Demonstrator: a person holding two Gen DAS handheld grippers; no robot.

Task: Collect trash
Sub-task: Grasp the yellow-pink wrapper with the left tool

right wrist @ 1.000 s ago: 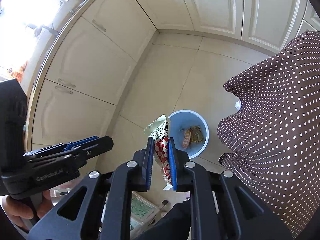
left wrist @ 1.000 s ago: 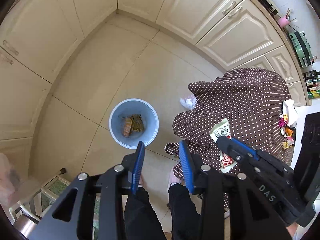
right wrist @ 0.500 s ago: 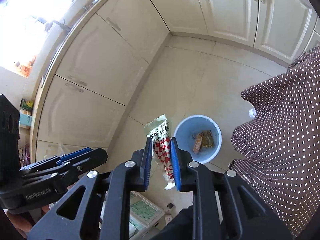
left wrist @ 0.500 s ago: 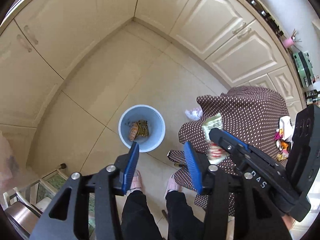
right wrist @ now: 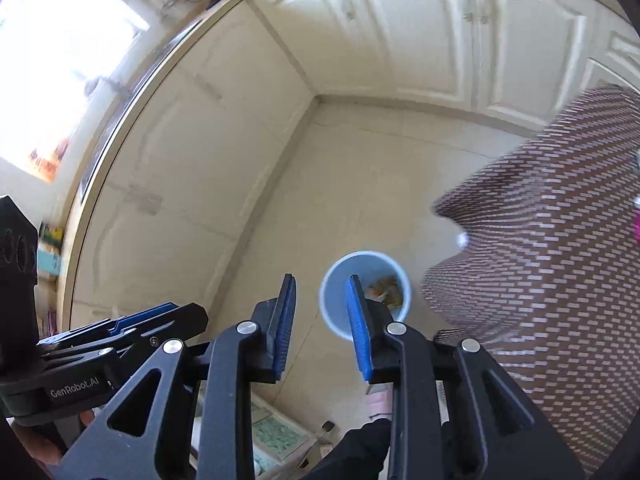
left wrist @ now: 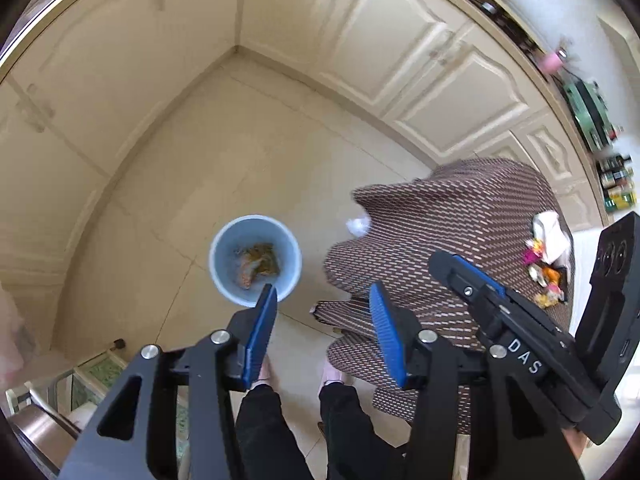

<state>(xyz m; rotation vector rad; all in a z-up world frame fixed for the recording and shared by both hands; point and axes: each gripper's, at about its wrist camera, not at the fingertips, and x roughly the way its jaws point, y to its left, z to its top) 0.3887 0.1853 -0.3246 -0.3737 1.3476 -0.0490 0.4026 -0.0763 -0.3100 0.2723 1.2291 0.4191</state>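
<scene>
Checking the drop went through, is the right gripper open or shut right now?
Open. The right gripper shows its blue pads spread apart with nothing between them, floor and the blue trash bin visible through the gap.

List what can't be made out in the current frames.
- Bin contents, left wrist view: motion-blurred; individual pieces unreadable.
- Bin, right wrist view: right gripper finger covers part.
- Trash pile on dotted tablecloth: small, blurred.
- White scrap: blurred; floor or cloth unclear.
</scene>
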